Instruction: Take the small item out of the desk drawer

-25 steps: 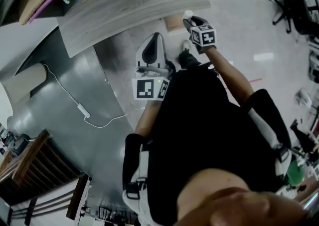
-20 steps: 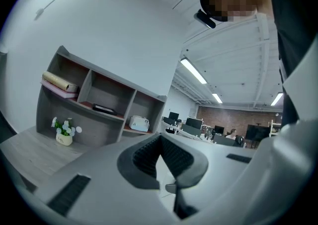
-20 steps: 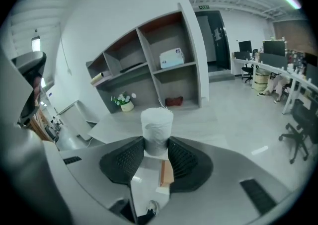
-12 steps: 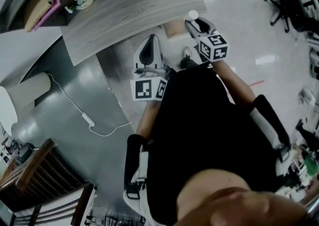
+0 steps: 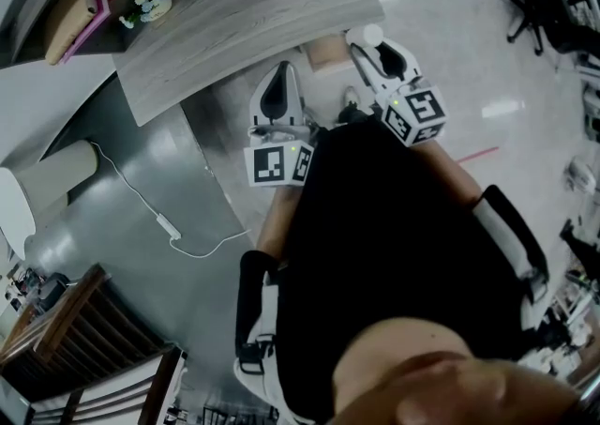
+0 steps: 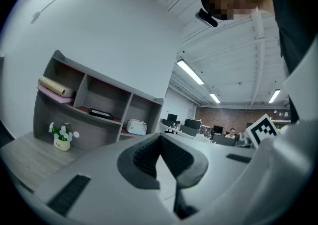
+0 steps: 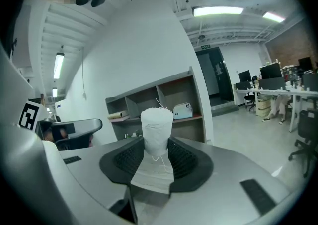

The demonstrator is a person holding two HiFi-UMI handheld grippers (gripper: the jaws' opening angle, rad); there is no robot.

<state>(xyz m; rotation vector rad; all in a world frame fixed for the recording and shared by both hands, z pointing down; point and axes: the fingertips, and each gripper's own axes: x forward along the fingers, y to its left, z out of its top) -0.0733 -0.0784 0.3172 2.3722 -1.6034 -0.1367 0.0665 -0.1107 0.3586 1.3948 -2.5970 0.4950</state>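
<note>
Right gripper view shows the right gripper point(image 7: 157, 144) clamped on the small white item point(image 7: 157, 122), held up off the desk point(image 5: 244, 6). The left gripper point(image 6: 159, 143) is closed and empty beside the desk's near edge. Glossy floor point(image 5: 469, 67) lies open rightward. A flower pot point(image 6: 61, 142) stands by the shelf unit point(image 6: 99, 97) at the desk's far edge.

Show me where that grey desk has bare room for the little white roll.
Most of the desk top is bare: the wide wood-grain stretch from the flower pot across to the edge nearest the right gripper, which holds the white roll. It is crowded only at the far-left corner, around the pot and the shelf unit.
</note>
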